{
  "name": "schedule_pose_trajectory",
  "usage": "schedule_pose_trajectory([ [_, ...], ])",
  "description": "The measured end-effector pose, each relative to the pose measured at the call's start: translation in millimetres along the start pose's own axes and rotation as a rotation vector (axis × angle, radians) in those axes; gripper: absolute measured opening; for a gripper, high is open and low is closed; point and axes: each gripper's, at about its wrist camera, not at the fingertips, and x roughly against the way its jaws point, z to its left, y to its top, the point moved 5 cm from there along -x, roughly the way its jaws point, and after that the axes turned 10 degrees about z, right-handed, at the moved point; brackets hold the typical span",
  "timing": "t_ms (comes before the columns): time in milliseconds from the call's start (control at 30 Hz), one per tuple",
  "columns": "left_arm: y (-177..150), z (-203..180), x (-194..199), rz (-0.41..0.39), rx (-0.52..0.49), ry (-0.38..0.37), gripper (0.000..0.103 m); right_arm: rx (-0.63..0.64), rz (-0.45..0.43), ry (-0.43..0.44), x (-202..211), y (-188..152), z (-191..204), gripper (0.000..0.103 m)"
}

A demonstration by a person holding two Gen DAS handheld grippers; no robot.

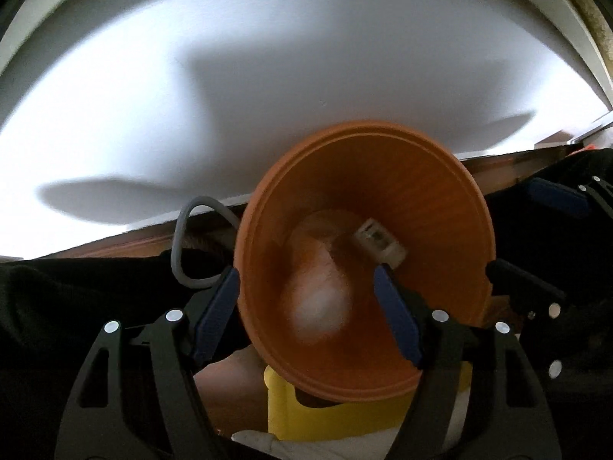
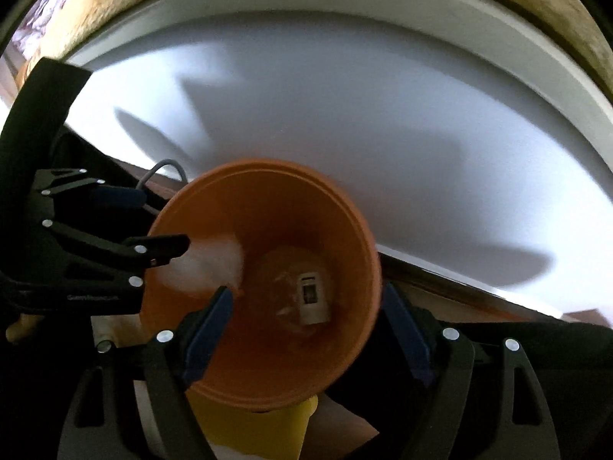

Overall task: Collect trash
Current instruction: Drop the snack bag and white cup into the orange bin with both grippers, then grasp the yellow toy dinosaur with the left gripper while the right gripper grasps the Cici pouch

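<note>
Fingers of both the left gripper [image 1: 306,306] and right gripper [image 2: 306,326] spread wide over an orange bucket [image 1: 433,191], holding nothing; a white wad [image 1: 320,306] falls inside.

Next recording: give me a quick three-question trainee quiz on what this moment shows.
1. True or false: the orange bin is empty.
2. The object beneath the bin is: A green, B yellow, C blue.
3. In one word, how do the jaws of the left gripper and right gripper stand?

Key: 1 false, it holds a white wad and a small packet; 2 B; 3 open.
</note>
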Motion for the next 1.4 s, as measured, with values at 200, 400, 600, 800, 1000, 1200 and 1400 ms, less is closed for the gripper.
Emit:
schedule_pose_trajectory([
  [200, -8, -2, 23, -0.032, -0.001, -0.001, 0.071, -0.033, -0.03, -0.011, 12, 0, -7, 0.079],
  [400, -19, -3, 87, -0.172, -0.058, -0.046, 0.071, -0.068, -0.11, -0.021, 27, -14, -18, 0.079],
  [600, -10, 12, 191, -0.465, -0.089, 0.039, 0.086, -0.1, -0.178, 0.033, 41, -19, -27, 0.082],
  [800, 63, 37, 258, -0.597, -0.025, 0.154, 0.09, -0.096, -0.181, 0.046, 38, -23, -28, 0.082],
  [1000, 142, 49, 260, -0.513, 0.033, 0.084, 0.091, -0.149, -0.169, 0.09, 24, -26, -40, 0.082],
  [1200, 195, 80, 208, -0.326, 0.169, 0.072, 0.086, -0.165, -0.162, 0.119, 21, -26, -44, 0.081],
  [1400, 193, 87, 199, -0.4, 0.167, 0.072, 0.04, -0.171, -0.163, 0.12, 24, -27, -46, 0.081],
])
